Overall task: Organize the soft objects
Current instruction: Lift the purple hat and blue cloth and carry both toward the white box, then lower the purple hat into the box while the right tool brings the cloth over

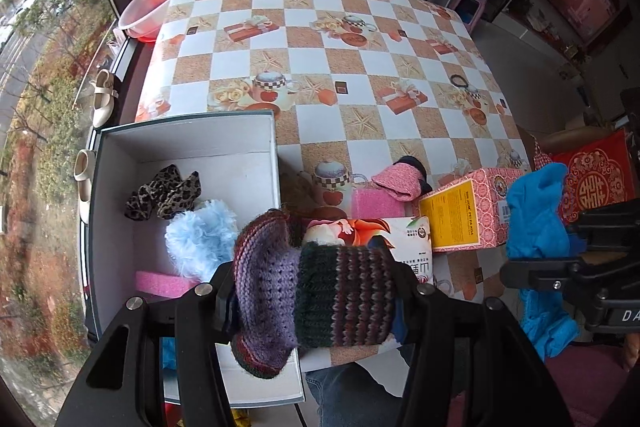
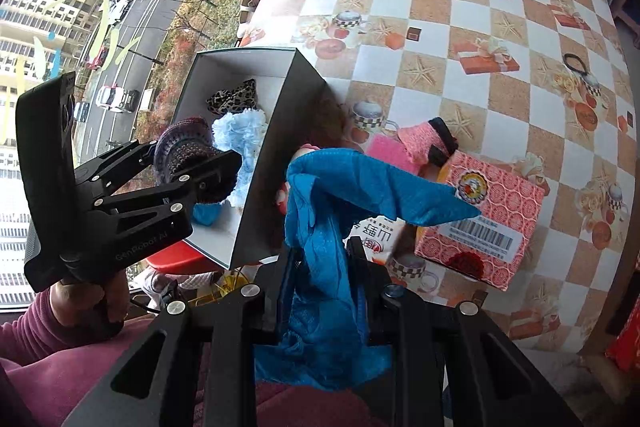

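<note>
Left gripper (image 1: 316, 291) clamps a striped purple-green knitted piece (image 1: 304, 291), hanging over the near edge of the open white-lined box (image 1: 188, 143) on the checkered table (image 1: 360, 67). Right gripper (image 2: 320, 267), fingers narrow, pinches a crumpled blue cloth (image 2: 332, 195) just right of the box, above a pink patterned carton (image 2: 492, 215).

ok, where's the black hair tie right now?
The black hair tie lies alone on the checkered tablecloth, far right side in both wrist views, well beyond the pink patterned box.
</note>
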`<state>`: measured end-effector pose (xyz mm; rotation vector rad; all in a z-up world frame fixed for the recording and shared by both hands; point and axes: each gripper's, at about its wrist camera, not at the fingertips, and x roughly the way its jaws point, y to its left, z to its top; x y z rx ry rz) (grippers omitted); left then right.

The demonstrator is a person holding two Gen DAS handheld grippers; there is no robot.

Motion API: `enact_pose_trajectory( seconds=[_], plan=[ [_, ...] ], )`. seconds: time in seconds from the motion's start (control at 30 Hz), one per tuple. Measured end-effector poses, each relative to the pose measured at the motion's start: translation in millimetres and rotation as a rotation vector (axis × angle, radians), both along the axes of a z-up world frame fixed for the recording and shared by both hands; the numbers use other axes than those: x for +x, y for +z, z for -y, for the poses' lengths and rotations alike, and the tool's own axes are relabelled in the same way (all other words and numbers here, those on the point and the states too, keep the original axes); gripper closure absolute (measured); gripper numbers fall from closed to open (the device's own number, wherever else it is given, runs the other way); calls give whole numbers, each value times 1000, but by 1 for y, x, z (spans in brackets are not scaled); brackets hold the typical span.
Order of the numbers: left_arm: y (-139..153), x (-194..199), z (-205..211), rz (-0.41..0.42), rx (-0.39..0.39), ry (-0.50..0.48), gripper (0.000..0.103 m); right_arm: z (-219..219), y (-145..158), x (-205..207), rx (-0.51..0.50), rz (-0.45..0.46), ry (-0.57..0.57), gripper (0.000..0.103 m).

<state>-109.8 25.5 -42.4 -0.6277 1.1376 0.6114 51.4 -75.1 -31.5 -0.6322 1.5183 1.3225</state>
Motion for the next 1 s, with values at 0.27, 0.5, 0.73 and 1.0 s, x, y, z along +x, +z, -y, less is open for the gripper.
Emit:
enact_pose_trajectory(
  seconds=[0.27,0.5,0.73,1.0],
  plan=[
    [-1,-41,-17,23,-7,135,45,-37,8,-33,18,-6,102,77],
    [-4,-73,-25,27,-11,235,45,-61,9,-58,19,-21,175,77],
    [-9,-94,-30,28,-24,299,45,-78,10,-73,26,-48,202,77],
    [-13,-101,-30,37,-39,326,45,-87,10,-81,28,-49,215,77]
  ],
)
